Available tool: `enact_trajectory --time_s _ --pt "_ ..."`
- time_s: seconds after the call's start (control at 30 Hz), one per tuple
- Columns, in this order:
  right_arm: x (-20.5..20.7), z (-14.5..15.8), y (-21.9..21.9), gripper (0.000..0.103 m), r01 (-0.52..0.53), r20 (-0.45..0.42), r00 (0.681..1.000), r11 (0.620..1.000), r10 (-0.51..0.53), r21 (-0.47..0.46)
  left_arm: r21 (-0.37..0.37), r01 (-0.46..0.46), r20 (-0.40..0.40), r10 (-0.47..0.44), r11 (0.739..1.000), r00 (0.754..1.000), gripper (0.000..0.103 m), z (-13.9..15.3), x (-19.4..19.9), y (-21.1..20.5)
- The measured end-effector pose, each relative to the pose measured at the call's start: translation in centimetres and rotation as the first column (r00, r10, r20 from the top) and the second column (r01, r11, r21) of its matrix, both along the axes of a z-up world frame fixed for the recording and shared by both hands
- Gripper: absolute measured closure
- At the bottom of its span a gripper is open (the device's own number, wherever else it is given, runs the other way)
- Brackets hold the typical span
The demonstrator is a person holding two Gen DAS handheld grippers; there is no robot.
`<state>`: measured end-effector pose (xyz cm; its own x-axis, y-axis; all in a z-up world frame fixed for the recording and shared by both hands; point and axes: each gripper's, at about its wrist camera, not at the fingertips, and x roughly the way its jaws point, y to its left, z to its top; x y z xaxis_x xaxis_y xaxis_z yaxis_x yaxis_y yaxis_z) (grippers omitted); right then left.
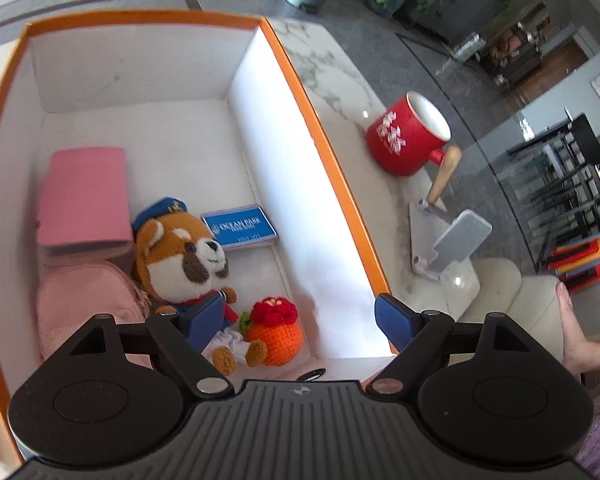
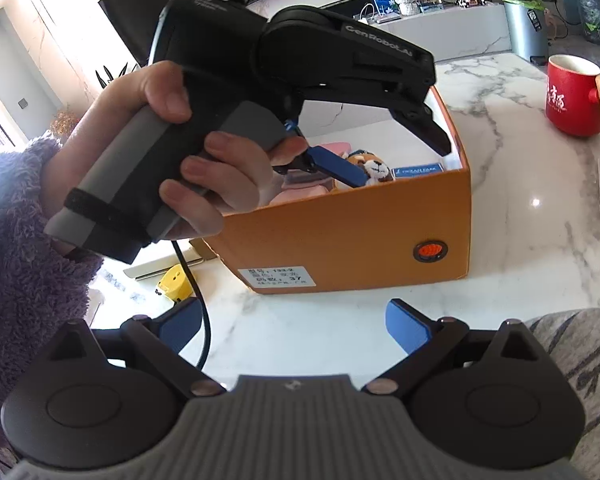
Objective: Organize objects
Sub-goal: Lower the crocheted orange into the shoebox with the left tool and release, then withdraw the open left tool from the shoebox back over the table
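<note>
An orange box (image 1: 324, 136) with a white inside stands on the marble table; it also shows in the right wrist view (image 2: 348, 220). In it lie a plush bear with a blue cap (image 1: 184, 256), a crocheted orange (image 1: 274, 330), a blue card box (image 1: 240, 226), a pink wallet (image 1: 82, 196) and a pink cloth (image 1: 86, 304). My left gripper (image 1: 300, 318) is open and empty, held over the box's near end above the bear and the crocheted orange. My right gripper (image 2: 294, 322) is open and empty, low over the table in front of the box.
A red mug (image 1: 406, 136) with a wooden handle stands right of the box, also in the right wrist view (image 2: 572, 96). A white phone stand (image 1: 440, 240) sits near it. A yellow object (image 2: 176, 282) lies left of the box. The table edge drops off to the right.
</note>
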<state>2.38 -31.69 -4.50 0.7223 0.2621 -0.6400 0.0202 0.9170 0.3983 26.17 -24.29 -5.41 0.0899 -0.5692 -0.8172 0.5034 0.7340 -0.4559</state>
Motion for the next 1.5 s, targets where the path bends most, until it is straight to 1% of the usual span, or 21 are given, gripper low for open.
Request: enact_trajectory --time_s 0.1,0.13,0.17,0.23,0.27,0.33,0.4,0.5,0.57,0.63,0.67,0.7,0.8,0.87,1.0,1.1,1.17,1.23,1.3,1.43,1.5 --pt "-0.1 0.6 -0.2 0.005 0.039 0.035 0.999 0.999 -0.038 -0.016 -0.071 -0.039 0.013 0.04 0.997 0.999 0.005 1.0 -0.3 1.6" --pt "-0.1 0.9 -0.3 0.005 0.05 0.047 0.998 0.999 -0.049 -0.018 -0.08 -0.04 0.036 0.043 0.996 0.998 0.005 1.6 -0.4 2.1" --pt "-0.1 1.0 -0.4 0.005 0.055 0.054 0.997 0.998 -0.053 -0.022 -0.081 -0.039 0.081 0.046 0.996 0.996 0.005 2.2 -0.8 2.7" --pt "0.1 1.3 -0.3 0.005 0.061 0.068 0.996 0.998 -0.059 -0.031 -0.056 -0.062 0.204 0.072 0.997 0.976 0.005 3.6 -1.8 4.1" --pt "0.2 1.4 -0.2 0.005 0.06 0.071 0.996 0.997 -0.057 -0.038 -0.037 -0.078 0.244 0.084 0.996 0.966 0.005 4.1 -2.1 4.8" --pt "0.2 1.7 0.2 0.005 0.055 0.08 0.996 0.997 -0.051 -0.054 -0.018 -0.149 0.287 0.148 0.989 0.946 0.005 5.0 -2.6 6.6" --pt "0.3 2.0 0.7 0.005 0.049 0.09 0.995 0.997 -0.043 -0.065 -0.018 -0.218 0.346 0.211 0.976 0.914 0.005 6.1 -3.2 8.9" --pt "0.4 2.3 1.7 0.005 0.033 0.098 0.995 0.997 -0.026 -0.071 0.025 -0.291 0.454 0.249 0.956 0.856 0.005 7.4 -4.6 11.4" --pt "0.4 2.9 2.6 0.005 0.02 0.112 0.994 0.997 -0.011 -0.081 0.032 -0.331 0.529 0.265 0.943 0.806 0.005 7.9 -6.0 12.9" --pt "0.5 3.5 3.7 0.005 0.011 0.127 0.992 0.995 0.001 -0.098 0.035 -0.4 0.613 0.296 0.916 0.732 0.005 7.9 -8.1 14.5" --pt "0.6 3.8 4.2 0.005 0.011 0.132 0.991 0.994 0.003 -0.108 0.044 -0.43 0.638 0.306 0.902 0.707 0.005 7.8 -9.0 15.1" --pt "0.6 4.1 4.7 0.005 0.005 0.14 0.99 0.994 0.011 -0.113 0.042 -0.454 0.651 0.321 0.89 0.688 0.005 7.6 -9.9 15.8" --pt "0.6 4.6 6.3 0.005 -0.013 0.169 0.985 0.993 0.033 -0.121 0.0 -0.503 0.636 0.388 0.864 0.667 0.005 7.3 -12.0 18.4" --pt "0.6 4.6 7.3 0.005 -0.021 0.203 0.978 0.992 0.046 -0.123 -0.005 -0.505 0.631 0.395 0.863 0.668 0.005 7.2 -13.3 19.8" --pt "0.7 3.6 8.9 0.005 -0.033 0.252 0.966 0.993 0.062 -0.117 -0.011 -0.538 0.654 0.413 0.843 0.634 0.005 6.8 -15.8 22.0" --pt "0.8 2.8 9.8 0.005 -0.032 0.241 0.969 0.992 0.061 -0.122 -0.023 -0.543 0.674 0.414 0.839 0.612 0.005 6.3 -17.1 23.1" --pt "0.6 2.7 10.3 0.005 -0.038 0.245 0.967 0.99 0.071 -0.136 -0.038 -0.539 0.677 0.418 0.841 0.605 0.001 6.0 -17.7 23.8" --pt "0.5 2.9 10.8 0.005 -0.042 0.257 0.963 0.986 0.084 -0.162 -0.043 -0.531 0.686 0.411 0.846 0.6 0.0 5.7 -18.0 24.1" --pt "0.4 2.9 11.2 0.005 -0.042 0.262 0.961 0.984 0.087 -0.174 -0.04 -0.533 0.707 0.401 0.845 0.583 0.0 5.2 -18.4 24.4" --pt "0.4 2.7 11.7 0.005 -0.048 0.257 0.962 0.984 0.092 -0.174 -0.026 -0.519 0.71 0.382 0.854 0.592 0.0 4.4 -18.5 24.6" --pt "0.4 2.5 11.9 0.005 -0.052 0.252 0.963 0.982 0.098 -0.181 -0.023 -0.518 0.711 0.379 0.855 0.592 0.0 4.0 -18.6 24.8"
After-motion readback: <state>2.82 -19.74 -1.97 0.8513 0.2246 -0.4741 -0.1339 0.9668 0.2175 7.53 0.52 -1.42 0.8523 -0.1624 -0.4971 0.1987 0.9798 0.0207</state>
